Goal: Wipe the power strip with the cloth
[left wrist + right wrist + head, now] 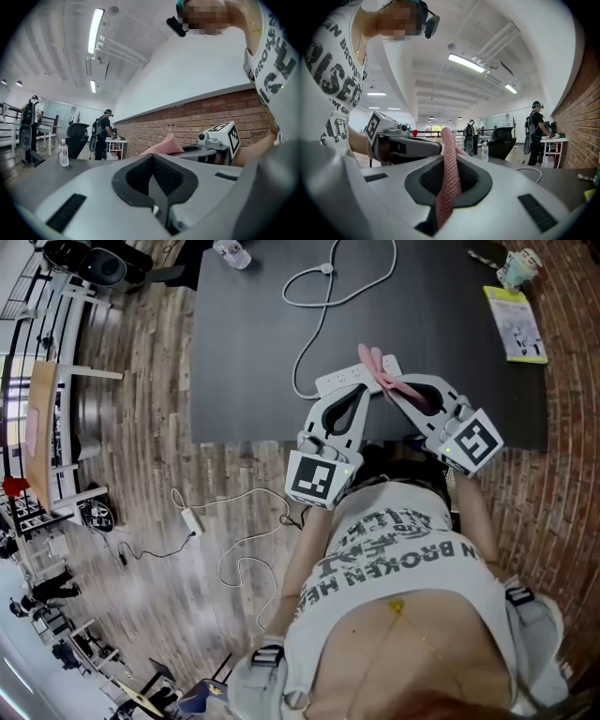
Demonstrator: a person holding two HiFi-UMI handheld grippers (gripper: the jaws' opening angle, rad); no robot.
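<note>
Cloth (pixel 379 365), pinched tight in my right gripper (pixel 396 391), stands over the power strip (pixel 339 381) at the table's (pixel 244 352) six-o'clock edge, presumably poised for wiping, with my left gripper (pixel 360 399), closed and empty, at its nine o'clock.

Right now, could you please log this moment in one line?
right gripper: shut on pink cloth | left gripper: shut, empty | white power strip: on black table, cloth over it

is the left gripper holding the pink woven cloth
No, the pink woven cloth is pinched by the right gripper; the left gripper is shut on nothing.
</note>
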